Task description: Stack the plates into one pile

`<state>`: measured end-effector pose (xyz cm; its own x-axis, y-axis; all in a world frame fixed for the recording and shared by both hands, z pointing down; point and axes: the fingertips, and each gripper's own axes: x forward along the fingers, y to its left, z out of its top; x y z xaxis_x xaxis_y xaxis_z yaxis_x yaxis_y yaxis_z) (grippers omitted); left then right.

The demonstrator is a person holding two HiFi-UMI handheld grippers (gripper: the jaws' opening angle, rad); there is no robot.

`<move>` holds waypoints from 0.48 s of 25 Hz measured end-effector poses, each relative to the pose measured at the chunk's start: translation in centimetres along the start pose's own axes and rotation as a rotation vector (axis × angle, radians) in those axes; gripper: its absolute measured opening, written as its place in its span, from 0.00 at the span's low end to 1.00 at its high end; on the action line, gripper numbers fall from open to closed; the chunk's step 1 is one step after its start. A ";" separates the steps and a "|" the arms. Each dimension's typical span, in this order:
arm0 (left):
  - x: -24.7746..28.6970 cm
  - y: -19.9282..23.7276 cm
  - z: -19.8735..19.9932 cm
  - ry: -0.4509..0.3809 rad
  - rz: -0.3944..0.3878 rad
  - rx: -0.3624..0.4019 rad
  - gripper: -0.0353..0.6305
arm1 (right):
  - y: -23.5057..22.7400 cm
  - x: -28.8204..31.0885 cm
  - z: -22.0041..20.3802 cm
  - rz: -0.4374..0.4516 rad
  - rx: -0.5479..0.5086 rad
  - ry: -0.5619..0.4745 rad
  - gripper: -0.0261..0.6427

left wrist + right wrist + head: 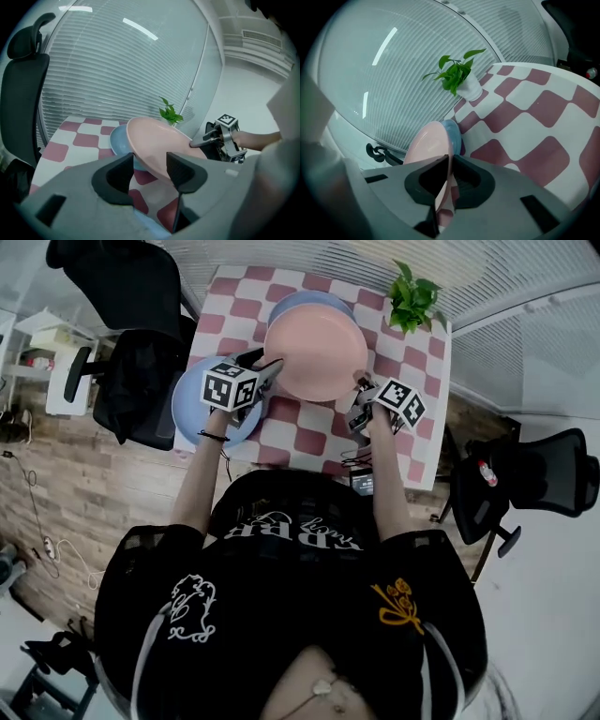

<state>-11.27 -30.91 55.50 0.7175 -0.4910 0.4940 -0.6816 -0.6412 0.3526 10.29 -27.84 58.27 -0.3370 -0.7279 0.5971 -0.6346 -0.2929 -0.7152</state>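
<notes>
A pink plate [314,357] is held over the checkered table [417,442], its far side overlapping a light blue plate [298,300]. My right gripper [361,392] is shut on the pink plate's right rim; in the right gripper view the rim [424,143] runs edge-on between the closed jaws of my right gripper [447,176]. My left gripper [268,371] is at the plate's left rim. Its jaws stand wide apart in the left gripper view, and the pink plate [154,145] shows in the gap without being pressed. A second blue plate [192,411] lies at the table's left edge, under my left gripper.
A small potted plant [412,298] stands at the table's far right corner. Black office chairs stand to the left [131,352] and right [539,479] of the table. A small dark device [362,482] lies at the near table edge. White blinds run behind the table.
</notes>
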 end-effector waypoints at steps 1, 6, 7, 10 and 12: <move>0.7 0.5 0.0 0.006 0.004 -0.008 0.40 | -0.3 0.4 0.0 -0.016 0.015 -0.002 0.09; 3.7 2.0 -0.2 0.056 0.010 -0.015 0.40 | -2.1 1.6 0.0 -0.096 0.096 -0.024 0.09; 3.7 2.3 -0.1 0.056 0.016 -0.010 0.40 | -2.2 1.8 -0.1 -0.107 0.099 -0.025 0.09; 2.7 3.2 0.9 0.014 0.038 0.000 0.40 | -2.2 2.2 0.1 -0.134 0.077 -0.026 0.09; 1.3 3.9 1.8 -0.031 0.056 -0.014 0.40 | -2.0 2.4 0.4 -0.142 0.083 -0.029 0.09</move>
<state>-12.73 -35.07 56.07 0.6820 -0.5441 0.4886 -0.7227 -0.6039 0.3362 11.02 -29.29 60.95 -0.2269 -0.6928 0.6845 -0.6141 -0.4437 -0.6527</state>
